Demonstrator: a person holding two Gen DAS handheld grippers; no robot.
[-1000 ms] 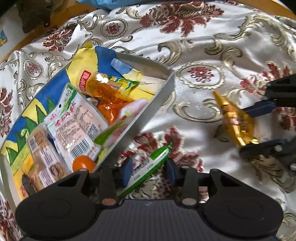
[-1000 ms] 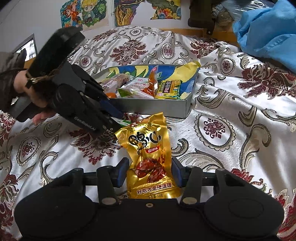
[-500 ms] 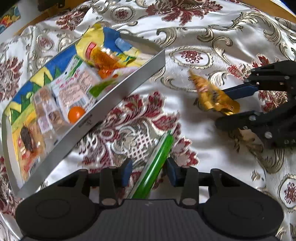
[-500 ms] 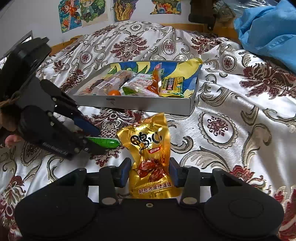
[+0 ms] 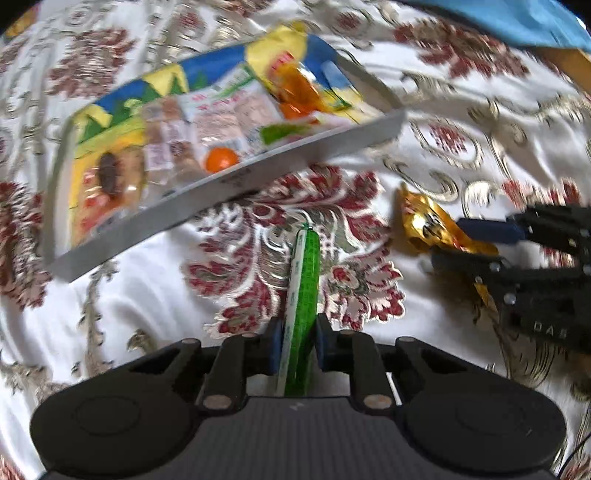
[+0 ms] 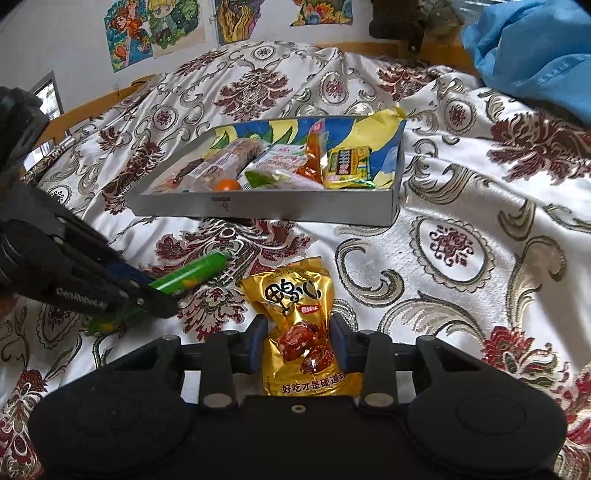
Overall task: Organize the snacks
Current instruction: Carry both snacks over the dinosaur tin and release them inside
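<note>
A green stick snack points away between the pads of my left gripper, which is shut on it above the bedspread; the same stick shows in the right wrist view, sticking out of the left gripper. A gold snack packet lies between the jaws of my right gripper. Those jaws are closing and the pads touch the packet's sides. From the left wrist view the gold packet sits in the right gripper. The grey tray of snacks lies beyond both.
The tray holds several packets and an orange ball. A flowered bedspread covers the whole surface. A blue cloth lies at the far right, and posters hang on the back wall.
My left gripper drew back from the tray, rolled, and its jaws shut tight on the green stick. The right jaws narrowed onto the gold packet, and that hand barely moved.
</note>
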